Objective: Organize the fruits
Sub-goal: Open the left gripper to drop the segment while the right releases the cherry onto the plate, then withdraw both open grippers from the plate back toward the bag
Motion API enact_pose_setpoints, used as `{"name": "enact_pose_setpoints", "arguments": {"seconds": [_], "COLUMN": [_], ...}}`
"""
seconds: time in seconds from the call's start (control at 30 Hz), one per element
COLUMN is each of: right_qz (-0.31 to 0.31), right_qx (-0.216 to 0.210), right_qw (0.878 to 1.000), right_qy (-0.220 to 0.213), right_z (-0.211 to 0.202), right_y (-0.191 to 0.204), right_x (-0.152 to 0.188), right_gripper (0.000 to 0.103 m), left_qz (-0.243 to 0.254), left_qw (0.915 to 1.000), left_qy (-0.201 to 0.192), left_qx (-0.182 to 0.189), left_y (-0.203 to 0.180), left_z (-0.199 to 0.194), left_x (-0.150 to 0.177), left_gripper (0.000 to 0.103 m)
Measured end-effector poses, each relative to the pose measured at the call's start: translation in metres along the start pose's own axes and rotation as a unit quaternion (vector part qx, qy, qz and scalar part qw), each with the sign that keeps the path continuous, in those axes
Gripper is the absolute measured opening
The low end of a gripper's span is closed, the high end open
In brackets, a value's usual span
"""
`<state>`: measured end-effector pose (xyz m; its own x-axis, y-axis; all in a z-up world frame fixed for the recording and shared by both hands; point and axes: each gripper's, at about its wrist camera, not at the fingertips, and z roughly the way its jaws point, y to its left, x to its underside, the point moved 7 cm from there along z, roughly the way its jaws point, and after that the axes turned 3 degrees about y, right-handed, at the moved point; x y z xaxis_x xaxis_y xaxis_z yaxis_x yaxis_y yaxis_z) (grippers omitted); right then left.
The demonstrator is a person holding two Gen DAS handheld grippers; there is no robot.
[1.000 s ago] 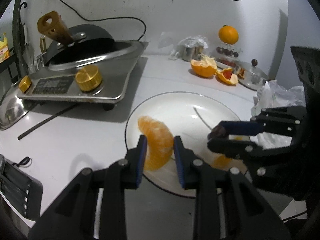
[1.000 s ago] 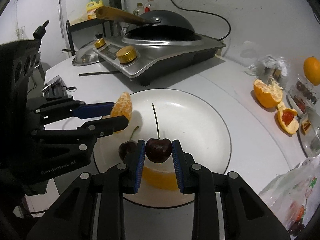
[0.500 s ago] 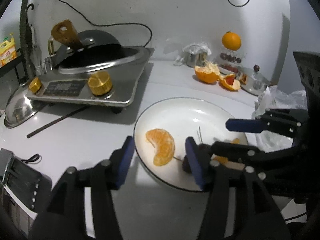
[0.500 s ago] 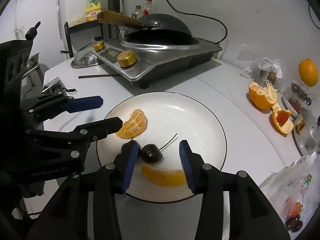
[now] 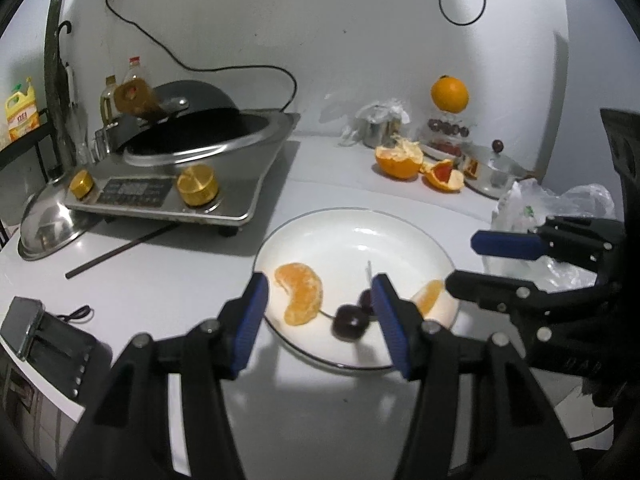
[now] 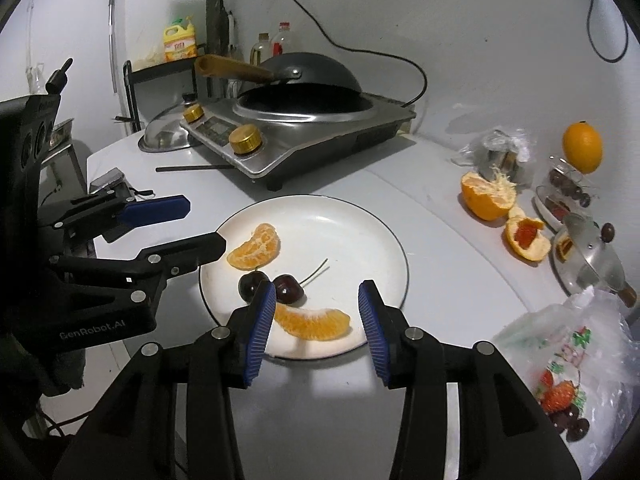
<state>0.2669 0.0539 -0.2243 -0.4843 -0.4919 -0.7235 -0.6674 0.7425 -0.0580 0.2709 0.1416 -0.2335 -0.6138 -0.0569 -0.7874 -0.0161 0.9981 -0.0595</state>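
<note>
The jaws of the left gripper [image 5: 318, 312] and the right gripper [image 6: 316, 320] are seen parted, with nothing clamped between the ribbed blue pads. On the round white plate [image 6: 352, 236], near the desk's front edge, two glossy dark cherries [image 6: 272, 286] are found touching; one is partly hidden behind a right pad. A pithy orange segment [image 6: 256, 248] and a smoother wedge [image 6: 312, 322] are laid beside them. The plate's near rim is cut off by the fingers.
</note>
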Motion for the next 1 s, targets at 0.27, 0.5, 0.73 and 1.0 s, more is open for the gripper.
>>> {"name": "enact_pose_setpoints", "arguments": {"seconds": [0.27,0.5,0.73,1.0], "right_qz": [0.005,0.012,0.029,0.05], "right_qx": [0.012,0.028,0.044,0.058], "right_qw": [1.0,0.999,0.998,0.997], "right_qy": [-0.013,-0.018,-0.023,-0.03], "right_z": [-0.03,-0.054,-0.077,-0.099], "right_y": [-0.009,-0.024,-0.044,-0.07], "right_x": [0.012,0.028,0.049,0.072], "right_gripper": [0.045,0.045,0.045,0.045], "left_qz": [0.011,0.01,0.026,0.044], "left_qw": [0.9999,0.9996,0.9989,0.9978], "left_qy": [-0.009,-0.016,-0.013,-0.018], "left_qx": [0.007,0.023,0.036,0.047], "left_y": [-0.025,-0.053,-0.086,-0.12], "left_z": [-0.017,-0.025,-0.03,-0.036], "left_x": [-0.001,0.001,0.004,0.002], "left_gripper": [0.055,0.055,0.056,0.056]}}
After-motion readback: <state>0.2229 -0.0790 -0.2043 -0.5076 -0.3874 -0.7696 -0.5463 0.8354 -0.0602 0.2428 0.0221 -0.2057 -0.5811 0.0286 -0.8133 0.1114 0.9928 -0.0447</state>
